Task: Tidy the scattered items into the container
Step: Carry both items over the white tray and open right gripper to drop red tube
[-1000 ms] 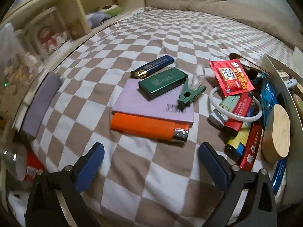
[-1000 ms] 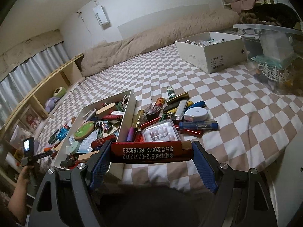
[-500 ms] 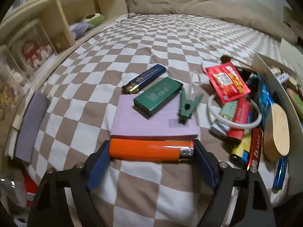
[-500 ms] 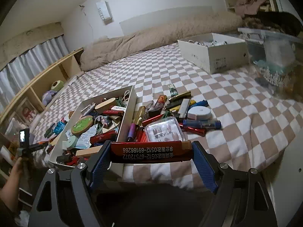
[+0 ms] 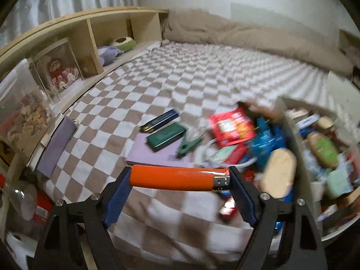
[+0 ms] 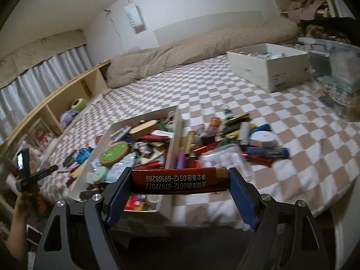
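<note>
My left gripper (image 5: pixel 180 178) is shut on an orange lighter (image 5: pixel 175 178) and holds it above the checkered bed. My right gripper (image 6: pixel 178 183) is shut on a dark red lighter (image 6: pixel 177 181) with white print, held above the near end of the white box (image 6: pixel 174 144), which is full of small items. The same box (image 5: pixel 290 121) shows at the right in the left wrist view. Loose on the bed lie a blue lighter (image 5: pixel 160 119), a green case (image 5: pixel 166 136) on a lilac pad (image 5: pixel 155 156), a green clip (image 5: pixel 189 146) and a red packet (image 5: pixel 231 126).
More lighters, a white tape roll (image 6: pixel 263 138) and a clear case (image 6: pixel 222 157) are scattered right of the box. A second white box (image 6: pixel 267 67) stands far right. A wooden shelf (image 5: pixel 90 38) runs along the left edge. A rolled beige duvet (image 6: pixel 202 47) lies at the back.
My left gripper closed on the orange lighter and lifted it off the bed, swinging right toward the box. My right gripper kept the red lighter and moved closer over the box.
</note>
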Action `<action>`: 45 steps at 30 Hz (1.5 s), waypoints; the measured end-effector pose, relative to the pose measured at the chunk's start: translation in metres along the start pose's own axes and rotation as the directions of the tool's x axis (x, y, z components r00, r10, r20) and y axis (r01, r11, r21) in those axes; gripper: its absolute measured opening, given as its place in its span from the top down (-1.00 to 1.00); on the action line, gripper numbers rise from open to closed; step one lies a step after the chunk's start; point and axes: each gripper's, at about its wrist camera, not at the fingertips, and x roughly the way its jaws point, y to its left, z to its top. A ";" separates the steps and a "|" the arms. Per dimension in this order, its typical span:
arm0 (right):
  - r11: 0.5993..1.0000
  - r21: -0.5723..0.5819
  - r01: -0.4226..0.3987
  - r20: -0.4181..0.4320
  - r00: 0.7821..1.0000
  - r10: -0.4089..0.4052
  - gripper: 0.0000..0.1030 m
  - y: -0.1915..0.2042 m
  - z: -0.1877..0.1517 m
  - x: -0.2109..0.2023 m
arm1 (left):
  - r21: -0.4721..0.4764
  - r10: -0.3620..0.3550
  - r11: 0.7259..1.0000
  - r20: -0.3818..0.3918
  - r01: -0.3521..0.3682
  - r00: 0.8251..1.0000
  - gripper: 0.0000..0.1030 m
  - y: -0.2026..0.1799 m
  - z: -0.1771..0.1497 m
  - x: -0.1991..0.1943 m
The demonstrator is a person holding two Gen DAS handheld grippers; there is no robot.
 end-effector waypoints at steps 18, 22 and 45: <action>0.986 -0.077 -0.151 -0.030 0.988 0.149 -0.61 0.065 0.010 0.033 | 0.004 -0.210 0.978 0.075 0.211 0.975 -0.62 -0.088 -0.002 -0.065; 0.984 -0.074 -0.159 -0.072 0.985 0.154 -0.61 0.074 0.012 0.050 | 0.030 -0.249 0.968 0.084 0.247 0.965 -0.62 -0.105 -0.005 -0.073; 0.986 -0.143 -0.081 -0.247 0.968 0.044 -0.81 0.093 0.040 0.133 | 0.076 -0.366 0.928 0.020 0.364 0.930 -0.62 -0.168 -0.017 -0.063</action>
